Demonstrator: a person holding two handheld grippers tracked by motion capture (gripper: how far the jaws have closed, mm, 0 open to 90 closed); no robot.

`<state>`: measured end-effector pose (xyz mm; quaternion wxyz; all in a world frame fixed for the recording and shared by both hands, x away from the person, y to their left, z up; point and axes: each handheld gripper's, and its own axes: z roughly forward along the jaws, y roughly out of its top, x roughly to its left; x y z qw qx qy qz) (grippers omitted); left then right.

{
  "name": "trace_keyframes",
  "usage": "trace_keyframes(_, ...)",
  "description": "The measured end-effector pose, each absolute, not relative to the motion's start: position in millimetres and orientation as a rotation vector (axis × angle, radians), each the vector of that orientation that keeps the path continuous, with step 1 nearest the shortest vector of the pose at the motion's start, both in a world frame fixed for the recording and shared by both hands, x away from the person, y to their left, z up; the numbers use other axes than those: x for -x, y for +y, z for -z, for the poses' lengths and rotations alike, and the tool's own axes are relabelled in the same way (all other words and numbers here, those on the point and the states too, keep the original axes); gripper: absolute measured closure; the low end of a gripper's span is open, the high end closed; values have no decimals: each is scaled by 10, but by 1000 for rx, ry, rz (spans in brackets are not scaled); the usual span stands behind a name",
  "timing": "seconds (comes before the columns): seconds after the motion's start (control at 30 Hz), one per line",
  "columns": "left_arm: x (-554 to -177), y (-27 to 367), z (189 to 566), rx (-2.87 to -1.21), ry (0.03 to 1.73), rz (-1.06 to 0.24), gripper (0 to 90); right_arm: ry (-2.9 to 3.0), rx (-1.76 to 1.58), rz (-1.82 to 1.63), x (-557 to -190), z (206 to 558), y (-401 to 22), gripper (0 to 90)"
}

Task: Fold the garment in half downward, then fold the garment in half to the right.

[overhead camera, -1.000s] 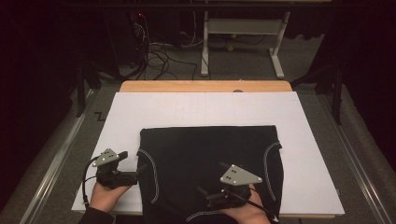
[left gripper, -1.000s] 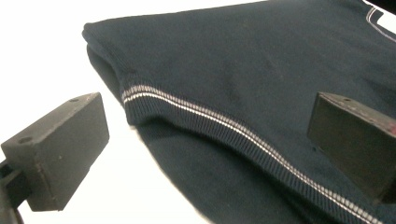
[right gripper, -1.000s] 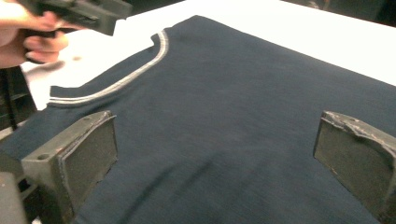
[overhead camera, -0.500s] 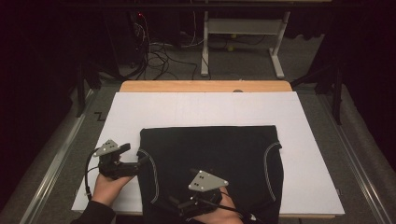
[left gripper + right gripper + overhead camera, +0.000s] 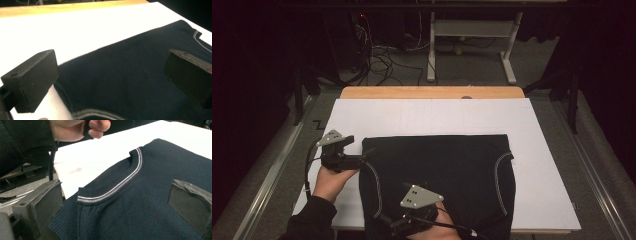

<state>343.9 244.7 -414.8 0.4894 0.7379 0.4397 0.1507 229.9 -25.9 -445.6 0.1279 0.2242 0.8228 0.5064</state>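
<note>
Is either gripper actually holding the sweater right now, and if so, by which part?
Neither holds it. The left gripper and the right gripper both have their jaws spread wide over the dark sweater, with no fabric pinched between them.

Light fell from above onto the white table cover [image 5: 432,117], which glared nearly blank beyond the dark sweater [image 5: 130,75]. Around that cover the room stayed dim. The near jaws looked soft and blurred in both gripper views.

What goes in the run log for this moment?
dark navy knitted garment flat on white board | left gripper open at its edge | right gripper open over near hem
</note>
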Motion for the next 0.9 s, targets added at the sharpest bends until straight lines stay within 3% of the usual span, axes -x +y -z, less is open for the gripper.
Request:
trace_keyframes(0.73,-3988,2606,4535,-1839,1242,-351,0,2424,-674,-1424,-2368,4526,-226,0)
trace_keyframes(0.83,-4099,2564,4686,-1883,1357,-323,123,2430,-677,-1417,-2366,4527,-225,0)
trace_keyframes(0.9,-4159,2523,4787,-1925,1395,-276,131,2433,-684,-1416,-2369,4530,-219,0)
